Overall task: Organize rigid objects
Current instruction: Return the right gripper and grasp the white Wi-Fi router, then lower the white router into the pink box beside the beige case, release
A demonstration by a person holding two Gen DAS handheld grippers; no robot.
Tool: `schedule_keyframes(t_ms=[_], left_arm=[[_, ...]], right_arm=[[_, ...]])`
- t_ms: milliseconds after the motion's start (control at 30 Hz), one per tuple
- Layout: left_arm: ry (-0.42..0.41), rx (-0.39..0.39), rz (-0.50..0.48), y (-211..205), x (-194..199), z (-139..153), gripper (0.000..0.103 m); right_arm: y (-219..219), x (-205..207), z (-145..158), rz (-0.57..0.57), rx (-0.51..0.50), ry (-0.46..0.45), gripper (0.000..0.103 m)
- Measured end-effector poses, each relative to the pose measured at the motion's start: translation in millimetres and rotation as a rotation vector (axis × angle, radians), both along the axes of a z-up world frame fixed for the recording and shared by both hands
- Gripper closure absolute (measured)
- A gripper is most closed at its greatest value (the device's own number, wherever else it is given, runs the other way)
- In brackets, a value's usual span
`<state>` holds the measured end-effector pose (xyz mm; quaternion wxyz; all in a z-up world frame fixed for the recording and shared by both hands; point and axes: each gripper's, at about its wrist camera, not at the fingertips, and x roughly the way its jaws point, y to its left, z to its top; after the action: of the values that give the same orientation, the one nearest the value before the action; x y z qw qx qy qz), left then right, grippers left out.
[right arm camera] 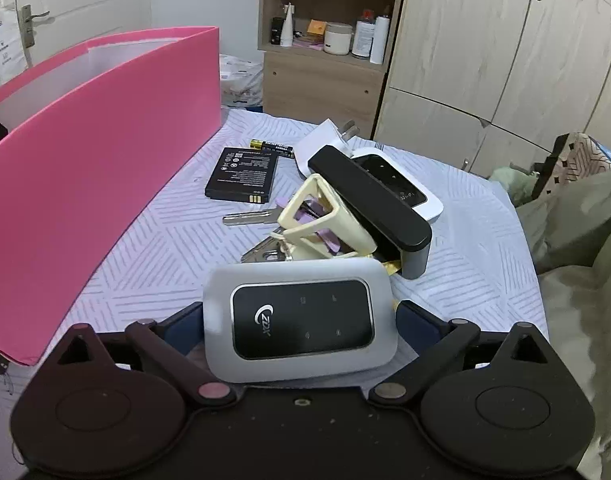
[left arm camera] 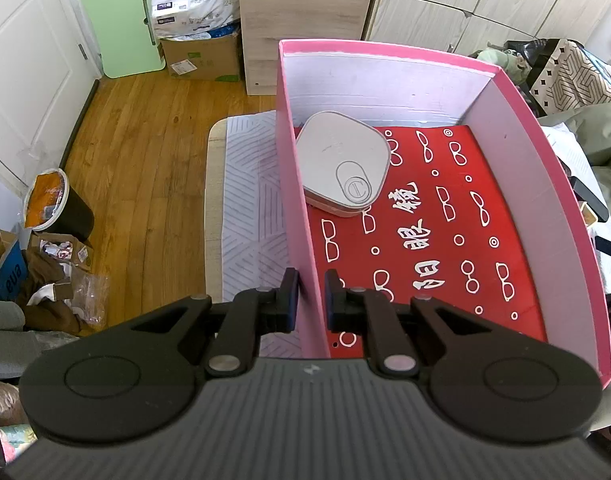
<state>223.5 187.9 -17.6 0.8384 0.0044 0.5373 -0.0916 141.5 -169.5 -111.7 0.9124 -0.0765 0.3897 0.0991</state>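
A pink box with a red patterned floor stands on the table and holds a flat grey rounded case at its far left. My left gripper is shut on the box's left wall near its front corner. In the right wrist view the box stands at the left. My right gripper is shut on a silver pocket router with a black screen, held just above the cloth. Beyond it lie a cream clip, keys, a black case, a white router, a flat battery, a small battery and a white plug.
The table wears a grey striped cloth. Its left edge drops to a wooden floor with a bin and clutter. A wooden shelf unit and wardrobe doors stand behind. Green bedding lies at the right.
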Motion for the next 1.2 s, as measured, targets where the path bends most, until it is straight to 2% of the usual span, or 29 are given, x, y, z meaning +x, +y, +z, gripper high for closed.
schedule_keyframes(t_ms=[167, 300, 433, 567, 700, 900, 1000, 1100, 1200], left_arm=[[0.001, -0.002, 0.001, 0, 0, 0, 0.092], [0.0, -0.003, 0.001, 0, -1, -1, 0.092], [-0.003, 0.0, 0.006, -1, -2, -1, 0.092], [0.005, 0.002, 0.006, -1, -2, -1, 0.092], [0.021, 0.03, -0.018, -6, 2, 0, 0.092], [0.039, 0.037, -0.017, -7, 5, 2, 0.092], [0.043, 0.031, -0.011, -6, 6, 1, 0.092], [0.043, 0.027, -0.004, -5, 6, 2, 0.092], [0.044, 0.026, -0.005, -5, 7, 2, 0.092]], right_arm=[[-15, 9, -4, -0.018, 0.087, 0.039, 0.002], [-15, 7, -1, -0.017, 0.084, 0.036, 0.002], [-12, -1, 17, -0.008, 0.091, 0.016, 0.002], [3, -13, 46, 0.056, 0.048, -0.039, 0.002], [24, -18, 88, 0.191, 0.047, -0.123, 0.002], [70, -6, 142, 0.461, 0.019, -0.236, 0.002], [108, 11, 154, 0.607, -0.038, -0.188, 0.002], [149, 28, 149, 0.747, -0.142, -0.139, 0.002], [179, 49, 134, 0.798, -0.249, -0.11, 0.002]])
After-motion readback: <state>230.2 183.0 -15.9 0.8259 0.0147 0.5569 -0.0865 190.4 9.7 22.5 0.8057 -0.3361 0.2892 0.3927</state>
